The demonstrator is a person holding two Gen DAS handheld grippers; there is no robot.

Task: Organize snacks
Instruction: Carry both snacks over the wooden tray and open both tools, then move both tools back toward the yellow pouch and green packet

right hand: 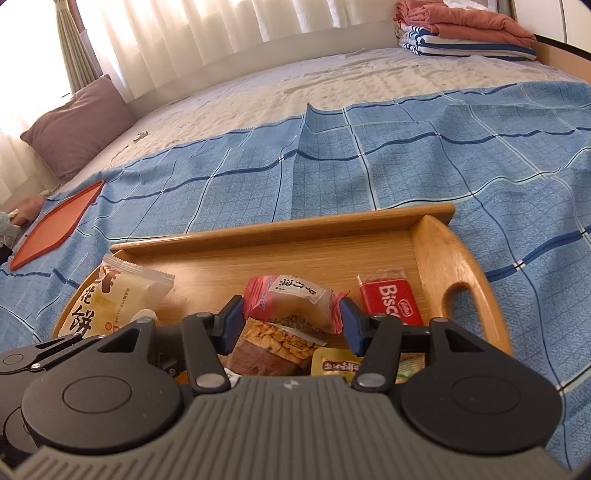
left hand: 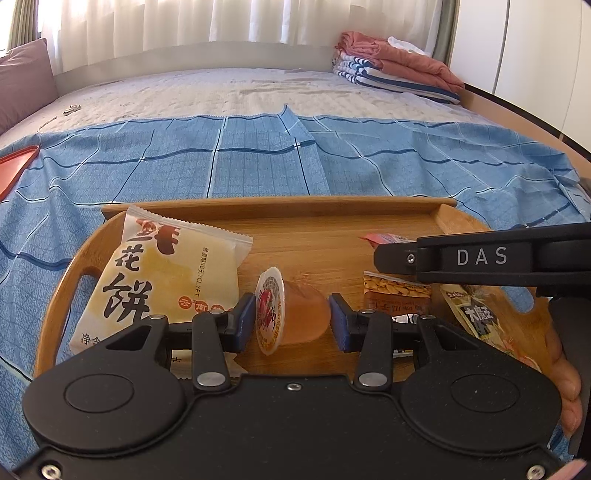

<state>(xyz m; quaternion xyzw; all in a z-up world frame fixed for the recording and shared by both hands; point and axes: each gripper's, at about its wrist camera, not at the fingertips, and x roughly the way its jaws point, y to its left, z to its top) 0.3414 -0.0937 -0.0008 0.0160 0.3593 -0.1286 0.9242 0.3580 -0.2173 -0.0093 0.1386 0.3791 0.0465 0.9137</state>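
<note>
A wooden tray [left hand: 280,206] on the bed holds several snacks. In the left wrist view my left gripper [left hand: 292,319] is open around a jelly cup [left hand: 291,312] lying on its side; the pads stand just beside its lid and its base. A large cream flower-cake packet [left hand: 162,280] leans at the tray's left. In the right wrist view my right gripper [right hand: 291,319] is open around a pink-edged snack packet [right hand: 295,301], pads close to its ends. Below it lie a peanut packet [right hand: 277,347] and a yellow sauce cup [right hand: 334,363]. A red biscuit pack [right hand: 391,299] lies to the right.
The tray [right hand: 439,240] sits on a blue checked cloth [left hand: 258,158] over the mattress. A red tray [right hand: 55,225] lies far left. A purple pillow [right hand: 77,125] and folded blankets [right hand: 465,33] sit at the back. The right gripper's body [left hand: 480,256] crosses the left wrist view.
</note>
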